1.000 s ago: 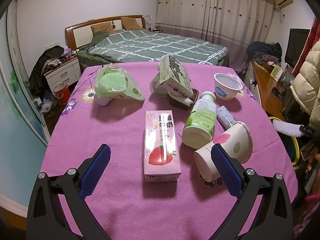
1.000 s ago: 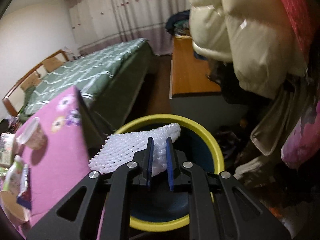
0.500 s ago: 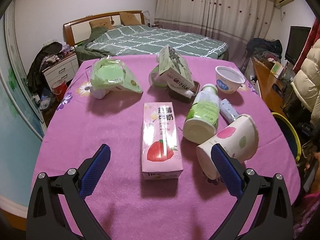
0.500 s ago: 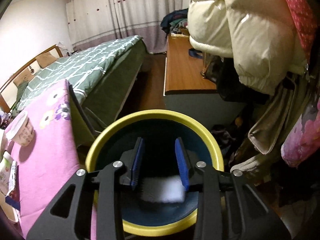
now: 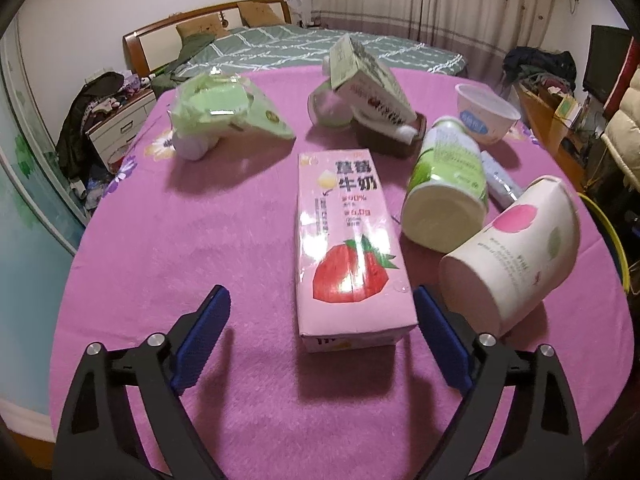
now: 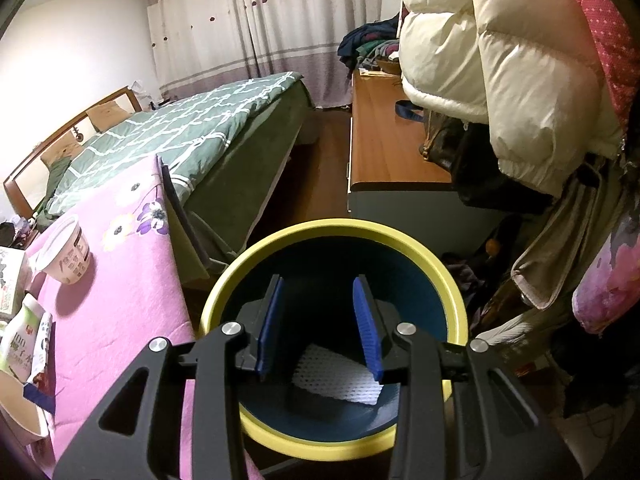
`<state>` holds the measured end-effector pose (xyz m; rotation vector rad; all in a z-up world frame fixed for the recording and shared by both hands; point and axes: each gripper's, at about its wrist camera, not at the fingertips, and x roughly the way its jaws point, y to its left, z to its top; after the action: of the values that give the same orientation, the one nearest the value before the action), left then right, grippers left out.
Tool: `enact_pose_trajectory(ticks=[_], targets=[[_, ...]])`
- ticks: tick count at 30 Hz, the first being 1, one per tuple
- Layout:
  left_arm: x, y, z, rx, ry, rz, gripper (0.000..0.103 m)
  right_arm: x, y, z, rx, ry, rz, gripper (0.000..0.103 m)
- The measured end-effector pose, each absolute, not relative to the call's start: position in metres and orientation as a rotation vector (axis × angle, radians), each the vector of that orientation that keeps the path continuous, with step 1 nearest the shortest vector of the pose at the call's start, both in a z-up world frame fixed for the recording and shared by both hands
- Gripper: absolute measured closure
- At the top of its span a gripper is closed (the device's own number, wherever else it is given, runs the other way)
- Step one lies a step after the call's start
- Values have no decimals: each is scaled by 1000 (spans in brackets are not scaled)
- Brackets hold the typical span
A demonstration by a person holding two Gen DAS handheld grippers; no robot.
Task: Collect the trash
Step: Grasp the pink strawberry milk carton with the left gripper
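Observation:
My right gripper [image 6: 318, 326] is open and empty above the yellow-rimmed blue bin [image 6: 448, 284]. White foam netting [image 6: 340, 378] lies at the bin's bottom. My left gripper [image 5: 320, 330] is open, low over the pink tablecloth [image 5: 160, 264], straddling the near end of a pink strawberry milk carton [image 5: 344, 240] without touching it. A paper cup [image 5: 516, 260] lies on its side by the right finger. A green-white bottle [image 5: 448, 192] lies beyond it.
Farther on the table are a green plastic bag [image 5: 224, 112], a tilted green carton [image 5: 368, 76] on a brown tray, a white bowl [image 5: 486, 114] and a small wrapper [image 5: 500, 180]. A bed, a wooden desk [image 6: 384, 140] and hanging coats [image 6: 500, 52] surround the bin.
My right gripper opened and the foam netting dropped into the bin. My left gripper moved forward and lower toward the strawberry milk carton.

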<state>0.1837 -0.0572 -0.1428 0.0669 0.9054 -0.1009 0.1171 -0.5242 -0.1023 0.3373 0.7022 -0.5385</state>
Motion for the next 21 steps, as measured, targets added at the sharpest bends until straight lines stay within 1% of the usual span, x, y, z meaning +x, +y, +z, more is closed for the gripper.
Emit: enact_pose_trajectory(ticks=[1,3,4,6,7,9,10,17,21], targets=[[186,-57,-145,64,912,-101,16,118,-524,-103,338,703,-536,69],[189,-56,-148,50,920,-104,22,118,-524,-104,340,703,-534,69],[191,-55,-150,38,924,-107,24,118,-523,-104,340,704,-532,69],[193,-54,-152,20,930,-114,33,119,-523,-105,342,705,-527,69],[194,-53,-152,10,933,-119,36,119,-522,-105,342,707,-525,69],[193,-51,-151,-2,930,-126,50,119,-522,-105,343,707,-519,69],[192,-50,-150,-7,926,-128,52,119,-521,-105,343,706,-518,69],[174,-46,-126,5,862,-128,53,117,-516,-102,343,696,-502,69],[161,-46,-103,13,806,-131,53,113,-513,-96,342,684,-493,69]])
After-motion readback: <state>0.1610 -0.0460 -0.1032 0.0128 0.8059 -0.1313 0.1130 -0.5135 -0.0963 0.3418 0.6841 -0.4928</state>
